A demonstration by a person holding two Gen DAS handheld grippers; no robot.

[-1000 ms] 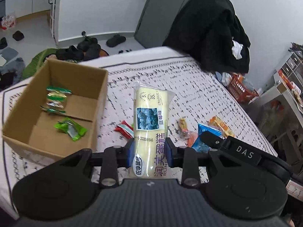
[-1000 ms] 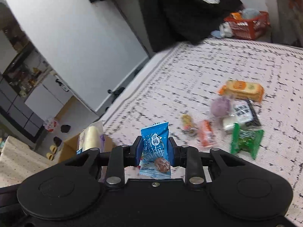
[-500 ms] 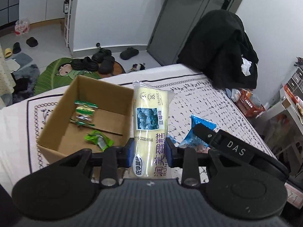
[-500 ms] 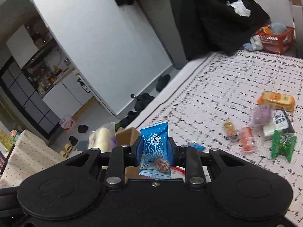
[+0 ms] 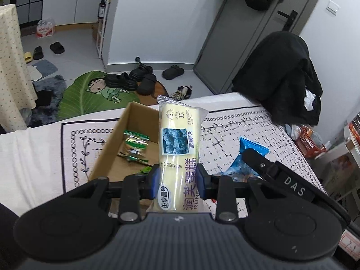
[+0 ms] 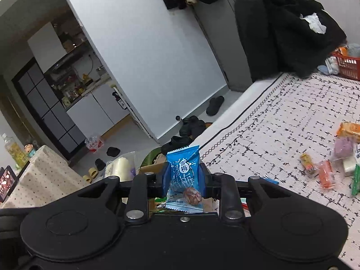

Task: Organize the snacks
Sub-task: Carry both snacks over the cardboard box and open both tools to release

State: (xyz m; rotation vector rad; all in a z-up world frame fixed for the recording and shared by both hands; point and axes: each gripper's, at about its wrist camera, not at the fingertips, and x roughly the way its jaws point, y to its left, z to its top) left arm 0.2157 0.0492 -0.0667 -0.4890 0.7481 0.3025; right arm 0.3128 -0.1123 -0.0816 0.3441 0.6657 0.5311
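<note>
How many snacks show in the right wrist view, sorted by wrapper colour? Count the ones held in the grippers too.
Blue: 1, the plum candy packet held in the right gripper
Pale yellow: 1, the cake roll
Orange: 2
Purple: 1
Green: 1, cut by the frame edge
White: 1
Small yellowish mixed: 1
Total: 8

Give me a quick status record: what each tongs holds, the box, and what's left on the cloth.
left tongs: shut on yellow cake pack
right tongs: shut on blue plum candy
cardboard box: open, green packets inside
cloth: loose snacks at right, including orange pack and purple bun
</note>
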